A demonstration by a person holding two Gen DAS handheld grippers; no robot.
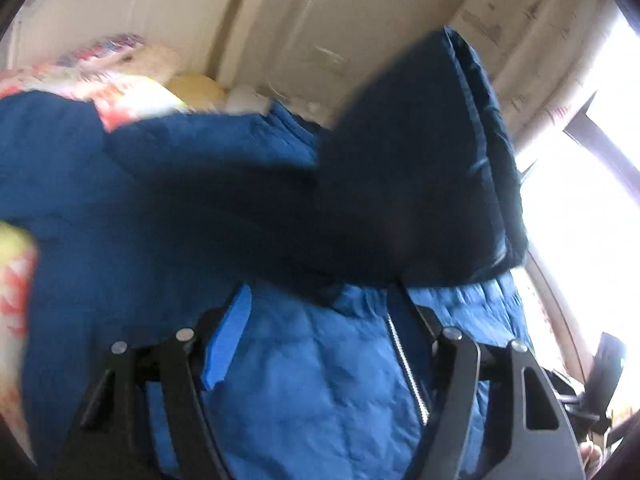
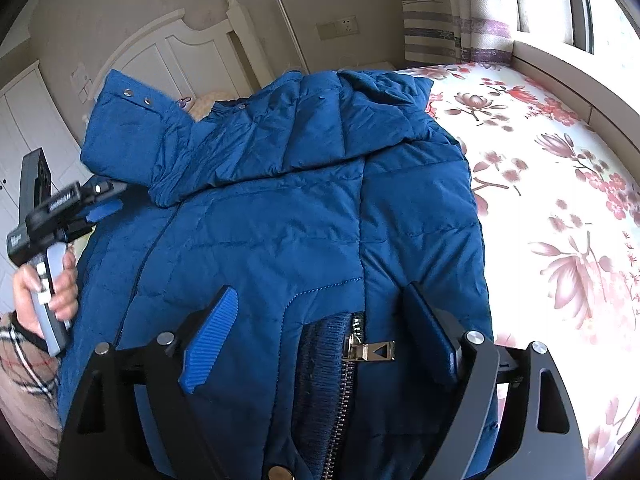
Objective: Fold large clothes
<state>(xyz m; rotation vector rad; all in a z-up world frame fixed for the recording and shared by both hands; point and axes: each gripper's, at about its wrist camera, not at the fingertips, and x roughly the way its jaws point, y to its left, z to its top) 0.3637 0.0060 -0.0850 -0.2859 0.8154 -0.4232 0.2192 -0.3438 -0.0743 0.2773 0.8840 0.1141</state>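
Lying on the floral bed (image 2: pixel 560 208), the blue jacket (image 2: pixel 300 208) sits beneath 2 spread, empty tools.

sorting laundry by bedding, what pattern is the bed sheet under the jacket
White with pink and red flowers; the sheet shows best in the right wrist view, beside the blue jacket.

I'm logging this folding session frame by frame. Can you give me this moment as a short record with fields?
garment: blue puffer jacket, lying on the floral bedsheet
sleeve: one sleeve folded across the chest
zipper pull: between the right gripper's fingers, not gripped
left gripper: open, at the jacket's left edge
right gripper: open, above the jacket's zipper
left-wrist view: motion-blurred
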